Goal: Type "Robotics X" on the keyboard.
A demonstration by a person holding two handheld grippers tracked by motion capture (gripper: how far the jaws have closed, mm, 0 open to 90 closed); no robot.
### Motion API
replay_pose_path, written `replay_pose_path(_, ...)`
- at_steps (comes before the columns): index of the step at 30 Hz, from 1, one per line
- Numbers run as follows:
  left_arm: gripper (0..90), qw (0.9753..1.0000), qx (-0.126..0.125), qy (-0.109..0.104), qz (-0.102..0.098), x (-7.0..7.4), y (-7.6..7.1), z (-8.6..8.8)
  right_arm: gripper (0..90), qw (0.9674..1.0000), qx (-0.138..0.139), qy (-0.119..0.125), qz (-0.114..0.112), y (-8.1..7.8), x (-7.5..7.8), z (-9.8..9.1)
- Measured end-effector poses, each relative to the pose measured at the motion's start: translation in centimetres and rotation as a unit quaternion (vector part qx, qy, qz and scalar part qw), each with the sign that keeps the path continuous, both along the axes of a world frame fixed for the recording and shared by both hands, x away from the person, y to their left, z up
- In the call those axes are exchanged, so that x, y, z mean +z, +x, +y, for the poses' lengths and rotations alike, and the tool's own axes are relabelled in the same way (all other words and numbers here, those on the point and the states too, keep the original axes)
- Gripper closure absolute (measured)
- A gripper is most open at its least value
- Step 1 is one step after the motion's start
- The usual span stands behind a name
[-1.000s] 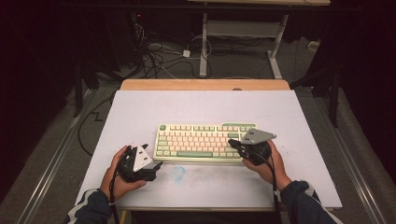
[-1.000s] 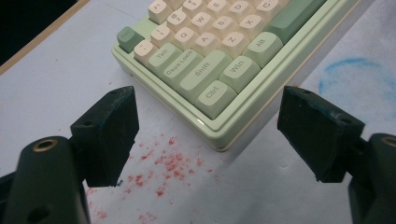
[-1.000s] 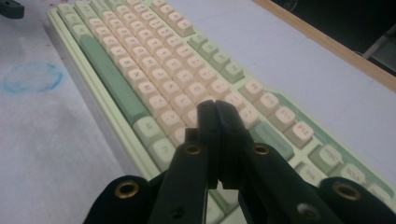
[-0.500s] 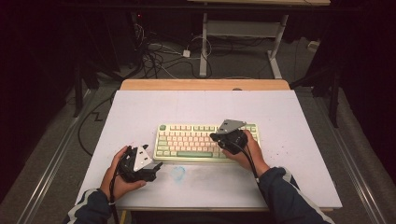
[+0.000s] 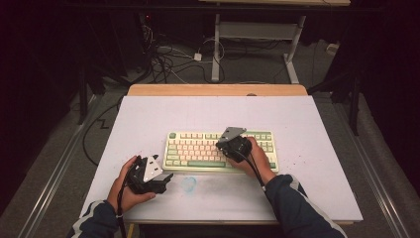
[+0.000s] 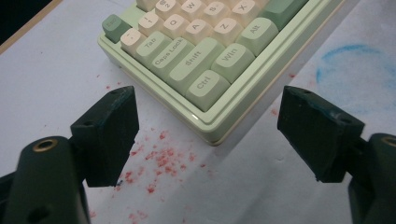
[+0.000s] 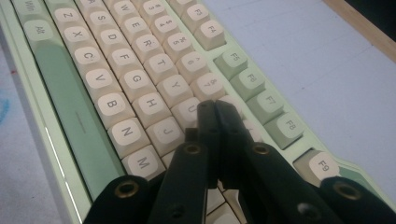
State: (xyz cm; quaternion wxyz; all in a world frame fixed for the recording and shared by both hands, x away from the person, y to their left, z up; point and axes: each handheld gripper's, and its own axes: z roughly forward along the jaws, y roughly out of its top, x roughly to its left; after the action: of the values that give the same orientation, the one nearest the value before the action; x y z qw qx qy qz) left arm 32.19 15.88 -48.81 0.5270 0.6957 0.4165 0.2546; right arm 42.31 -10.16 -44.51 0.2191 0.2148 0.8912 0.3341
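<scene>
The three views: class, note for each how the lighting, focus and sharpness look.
High view: the white table top is lit while the surrounding floor and room fall dark; the image is soft. Left gripper view: the pale green and cream keyboard has readable legends, the near jaws are slightly blurred, and its edge casts a soft shadow. Right gripper view: the middle keys are sharp, the nearest jaws blurred.

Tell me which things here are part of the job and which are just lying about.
In use: keyboard; right gripper, jaws shut, over the keys; left gripper, jaws open, beside the keyboard's near left corner.

Lying about: blue smudge and red specks on the table; cables on the floor.
</scene>
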Motion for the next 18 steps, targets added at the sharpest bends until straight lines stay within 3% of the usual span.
replay_pose_path(11,19.6,1.0,0.0,0.002,0.0,-0.06,0.02,-0.01,90.0,0.9999,0.0,-0.015,0.002,0.01,-0.38,0.34)
replay_pose_path(18,19.6,1.0,-0.001,0.001,0.0,-0.04,0.03,-0.04,89.8,0.9996,-0.012,0.024,-0.007,-0.19,0.51,-0.57)
